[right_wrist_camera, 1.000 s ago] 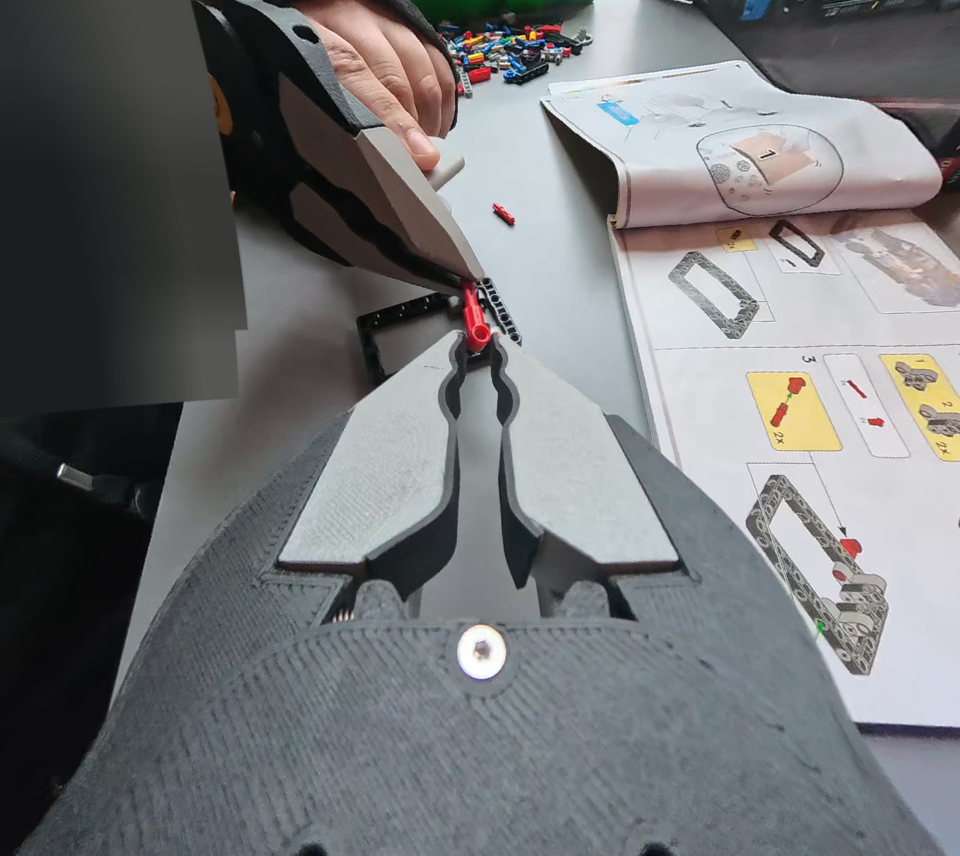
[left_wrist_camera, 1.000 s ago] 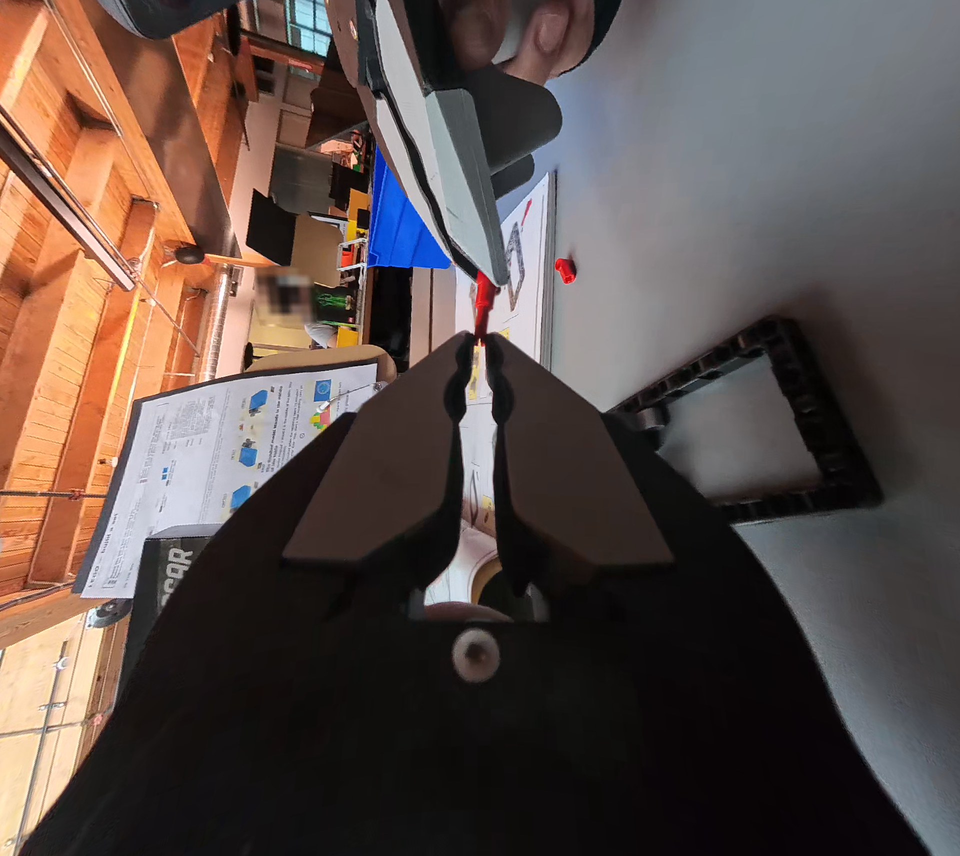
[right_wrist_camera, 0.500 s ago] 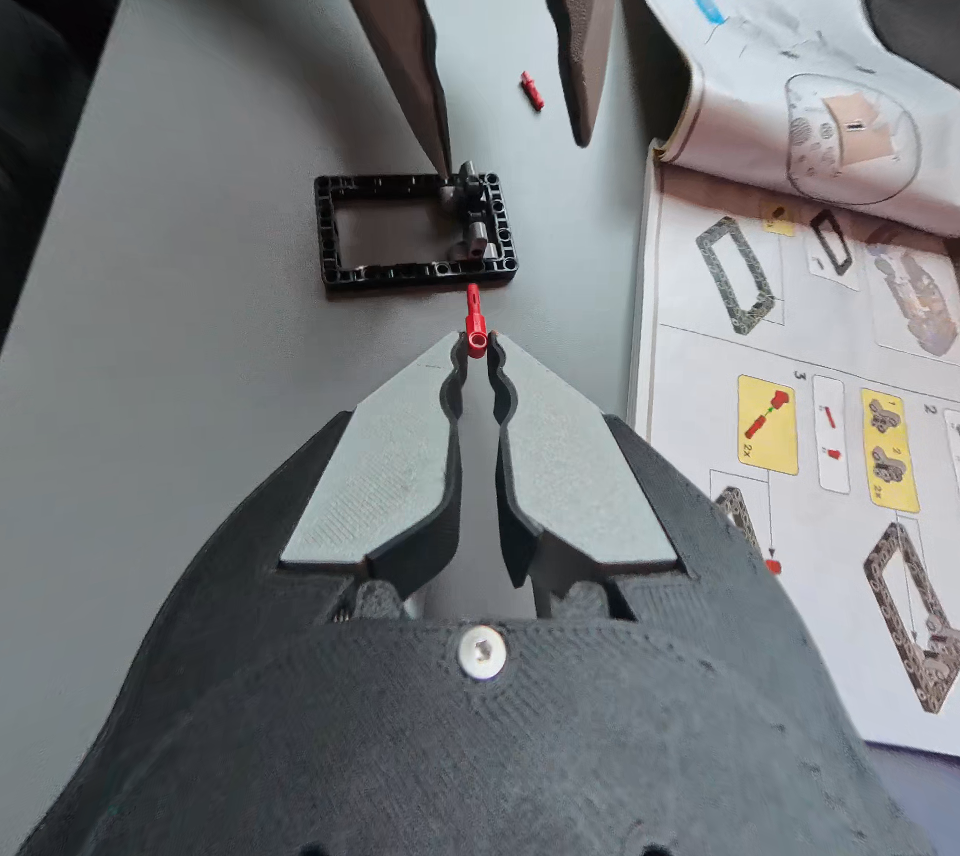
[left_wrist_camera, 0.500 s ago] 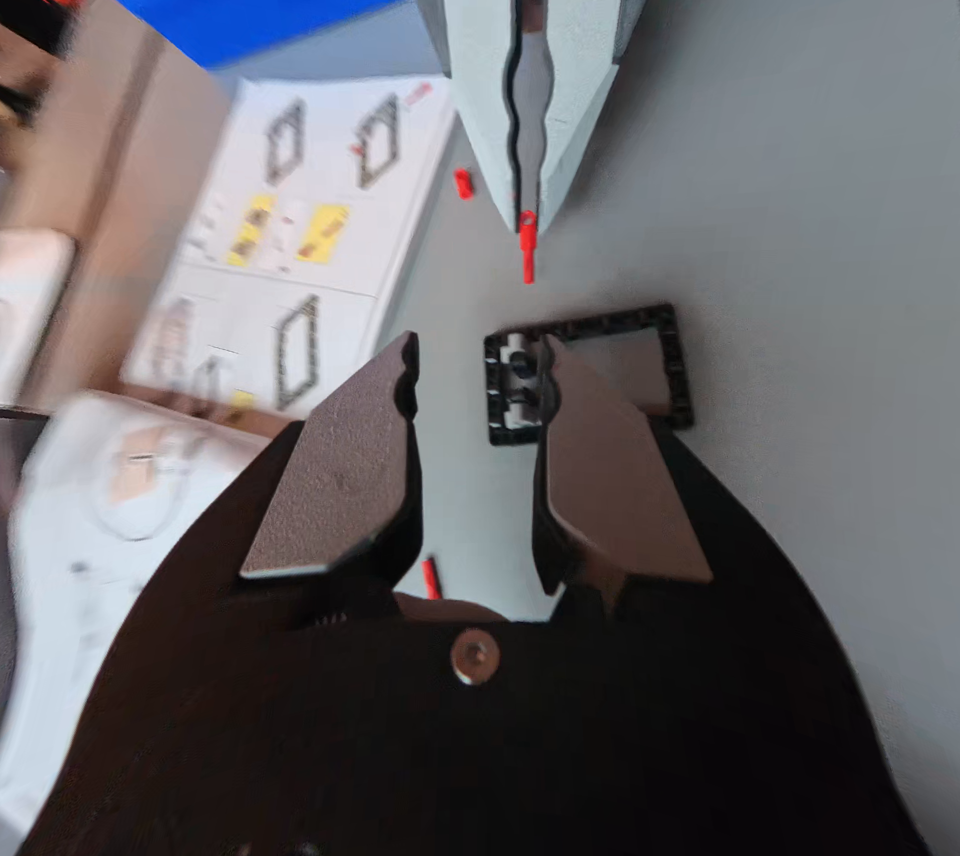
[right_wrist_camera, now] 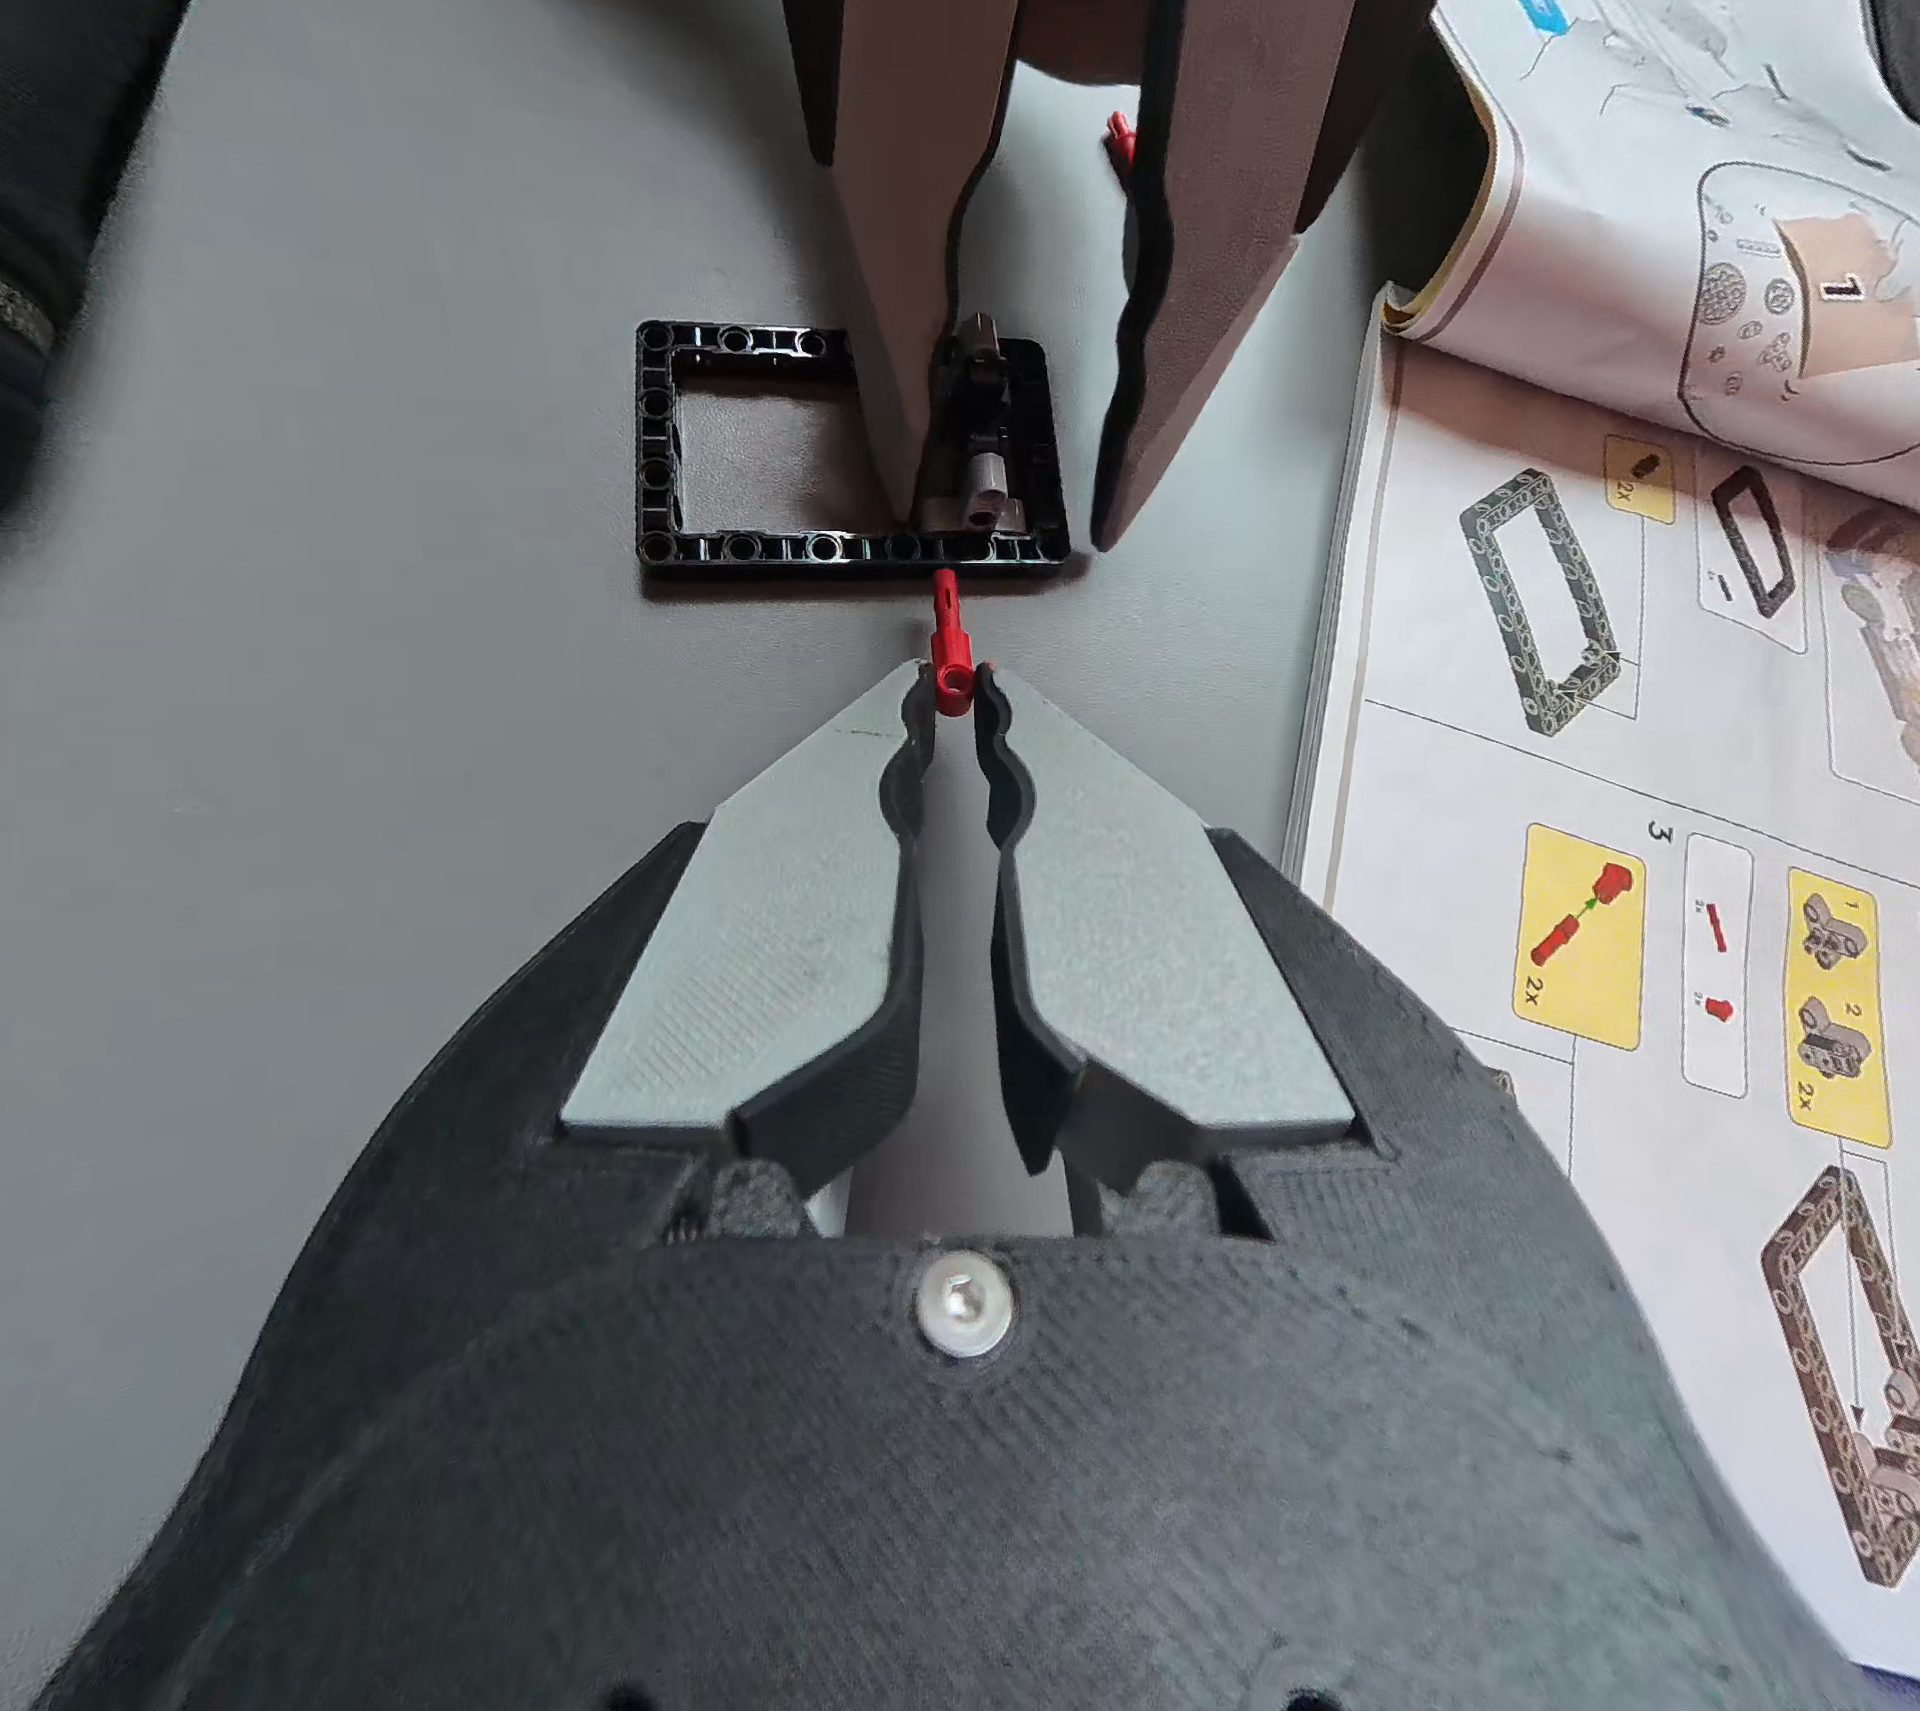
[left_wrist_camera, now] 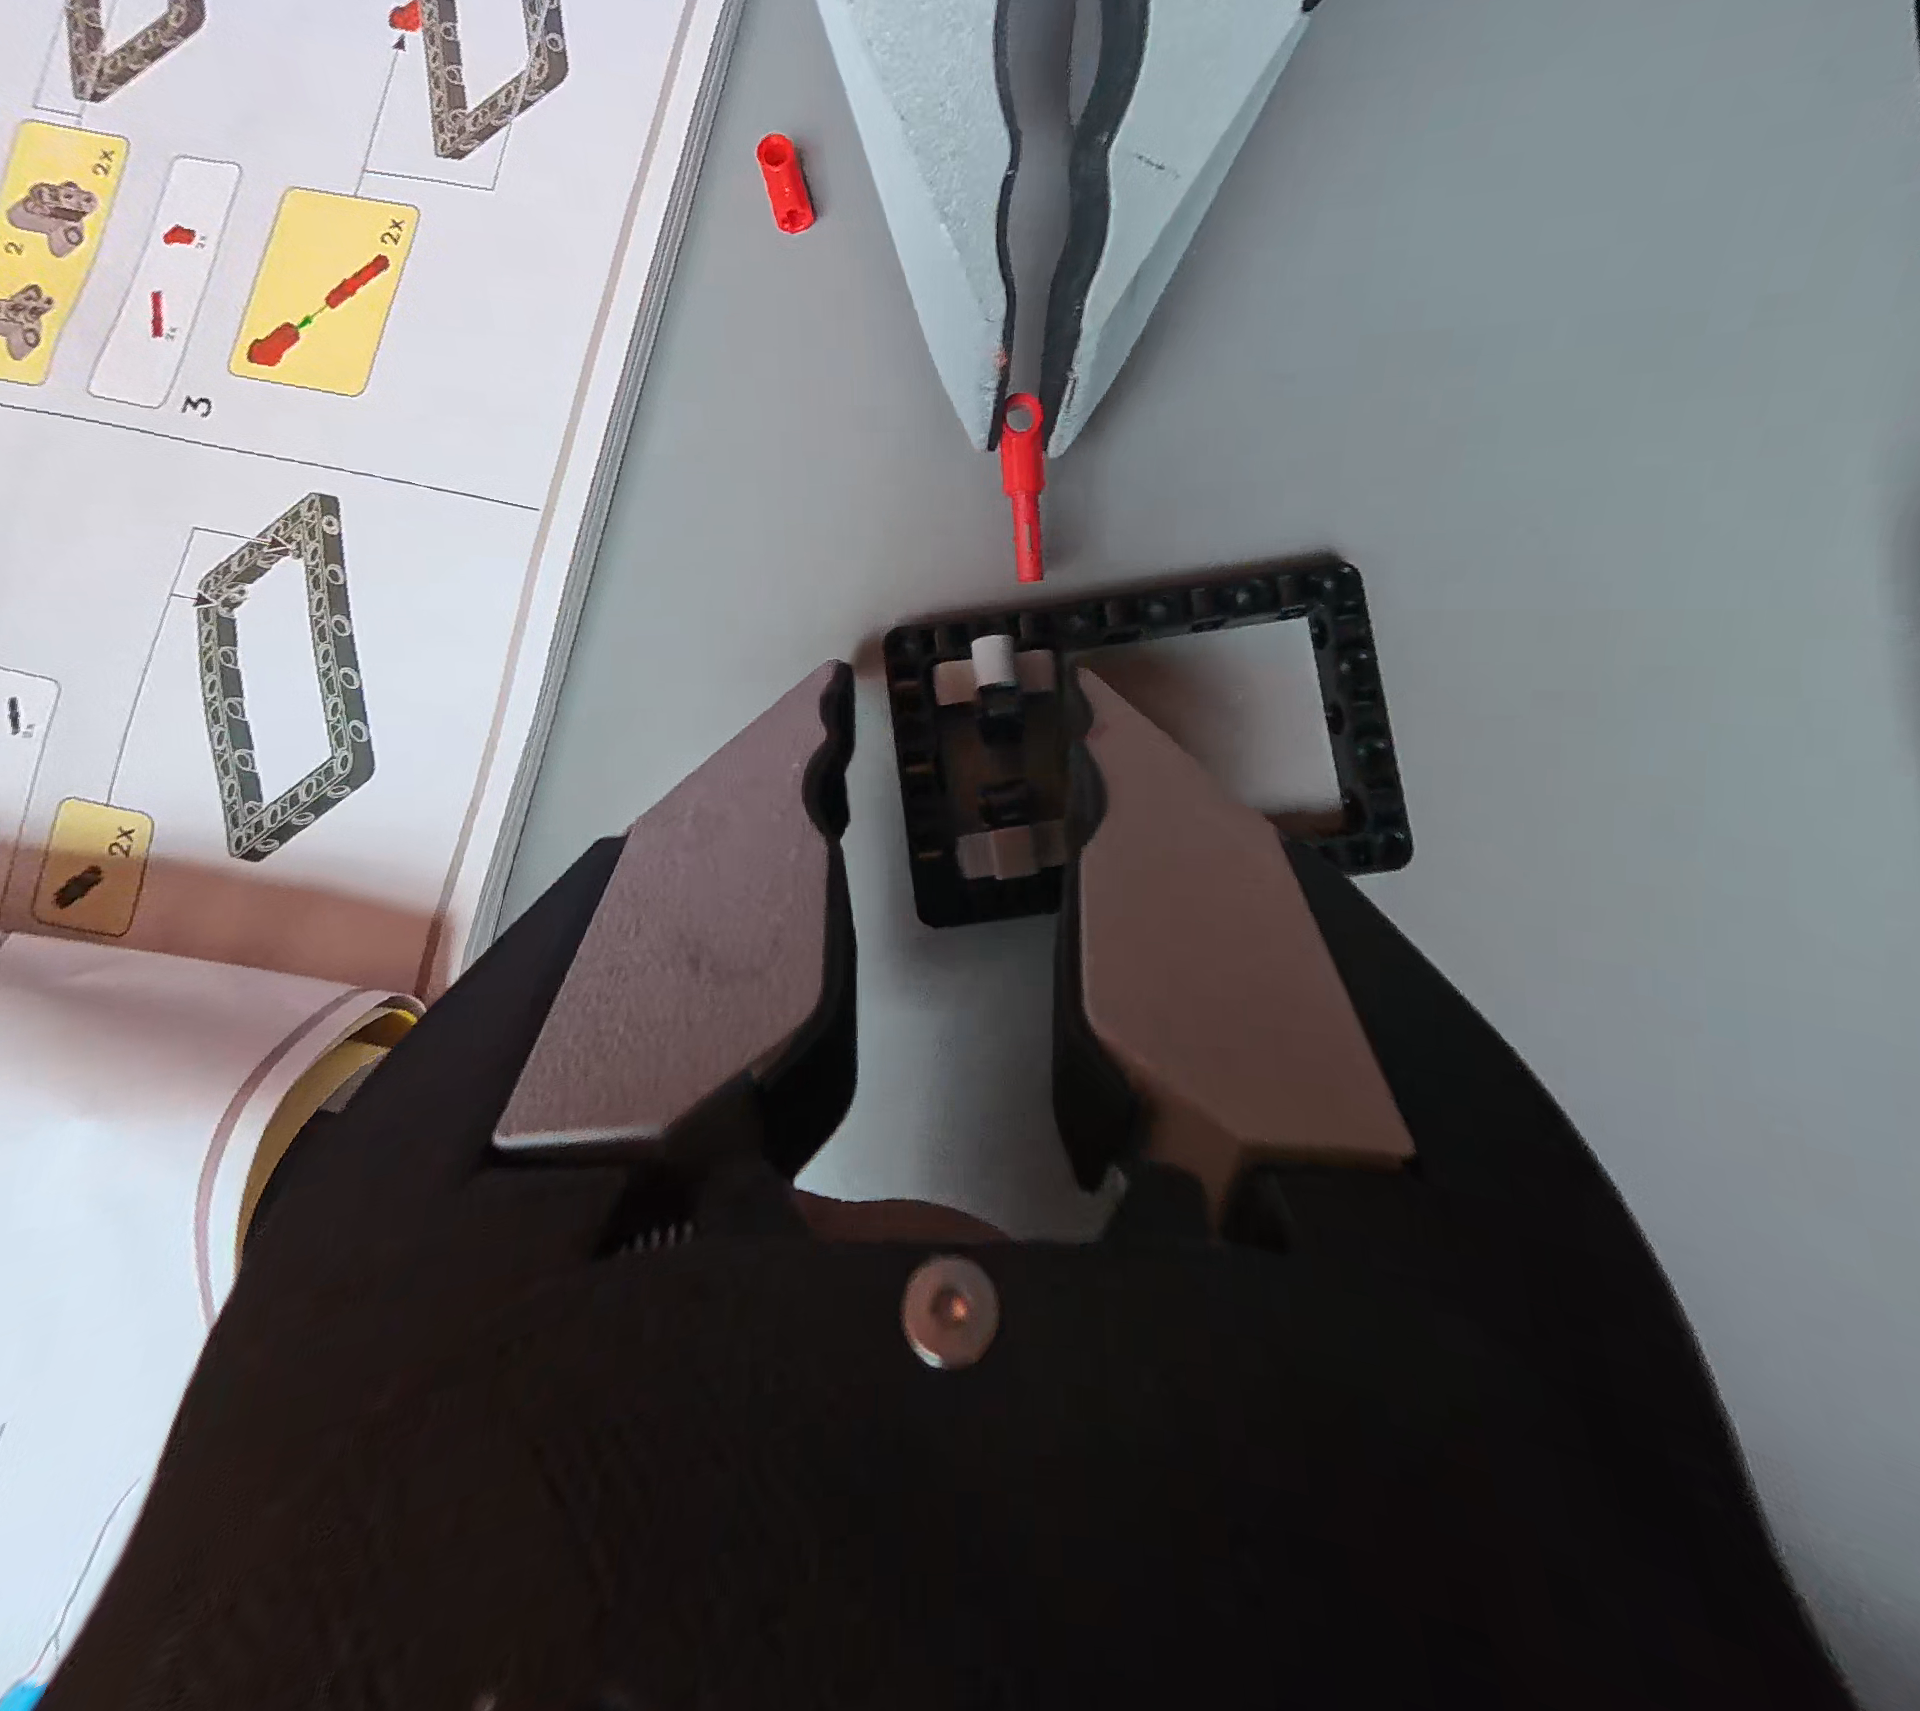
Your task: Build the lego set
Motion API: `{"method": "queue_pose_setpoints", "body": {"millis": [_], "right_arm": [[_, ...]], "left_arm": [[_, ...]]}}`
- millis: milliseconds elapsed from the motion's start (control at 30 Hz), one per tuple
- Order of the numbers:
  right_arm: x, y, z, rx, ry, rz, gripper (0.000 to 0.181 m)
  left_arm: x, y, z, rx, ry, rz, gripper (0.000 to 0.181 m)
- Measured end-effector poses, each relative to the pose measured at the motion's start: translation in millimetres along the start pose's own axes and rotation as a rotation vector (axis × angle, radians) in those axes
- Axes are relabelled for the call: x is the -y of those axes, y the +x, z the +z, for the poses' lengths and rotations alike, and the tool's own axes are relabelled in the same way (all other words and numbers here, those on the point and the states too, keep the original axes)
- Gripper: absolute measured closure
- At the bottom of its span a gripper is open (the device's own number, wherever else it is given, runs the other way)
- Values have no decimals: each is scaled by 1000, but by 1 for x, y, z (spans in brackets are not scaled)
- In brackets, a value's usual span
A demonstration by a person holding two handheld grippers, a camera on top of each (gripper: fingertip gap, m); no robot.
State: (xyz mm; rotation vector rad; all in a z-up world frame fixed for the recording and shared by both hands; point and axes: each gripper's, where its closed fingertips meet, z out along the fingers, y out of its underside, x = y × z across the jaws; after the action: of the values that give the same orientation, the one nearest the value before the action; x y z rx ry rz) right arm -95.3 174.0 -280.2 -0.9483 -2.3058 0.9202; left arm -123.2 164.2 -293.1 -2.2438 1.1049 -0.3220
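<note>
A black rectangular lego frame [right_wrist_camera: 727,547] lies flat on the grey worktop [right_wrist_camera: 416,726], and at one short end, inside its opening, sit grey connector pieces [left_wrist_camera: 994,856] with a white stub and small black pins. A red pin [right_wrist_camera: 948,638] points at the frame's long side, its tip just short of a hole there; its ringed end is pinched between the jaws of the right gripper [right_wrist_camera: 951,674], which are narrow and clamped on it. The right gripper lies low over the worktop, aimed straight at the frame. Opposite it, the left gripper [left_wrist_camera: 961,685] reaches down from the other side with its jaws wide, straddling the frame's short end: one finger [right_wrist_camera: 894,311] stands inside the opening beside the connectors, the other outside the frame; whether they touch it cannot be told. A short red connector [left_wrist_camera: 784,186] lies loose on the worktop between the right gripper and the open instruction booklet [right_wrist_camera: 1662,674], which lies beside the frame. Another small red piece [right_wrist_camera: 1120,139] shows behind the left gripper.
</note>
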Motion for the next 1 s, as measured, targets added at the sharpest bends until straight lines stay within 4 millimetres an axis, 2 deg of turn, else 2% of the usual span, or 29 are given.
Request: {"method": "queue_pose_setpoints", "body": {"millis": [133,267,433,1000], "right_arm": [[-1,3,-2,-11,20,9,177],[-1,0,1,-5,13,3,177],[-4,-3,7,3,-12,-6,177],[-7,-3,10,22,-4,-29,176]], "left_arm": [[0,-3,0,18,15,-26,137],[-1,3,-1,-3,23,-30,150],[0,4,0,-1,35,-27,150],[-1,5,-1,-1,71,-28,150]]}}
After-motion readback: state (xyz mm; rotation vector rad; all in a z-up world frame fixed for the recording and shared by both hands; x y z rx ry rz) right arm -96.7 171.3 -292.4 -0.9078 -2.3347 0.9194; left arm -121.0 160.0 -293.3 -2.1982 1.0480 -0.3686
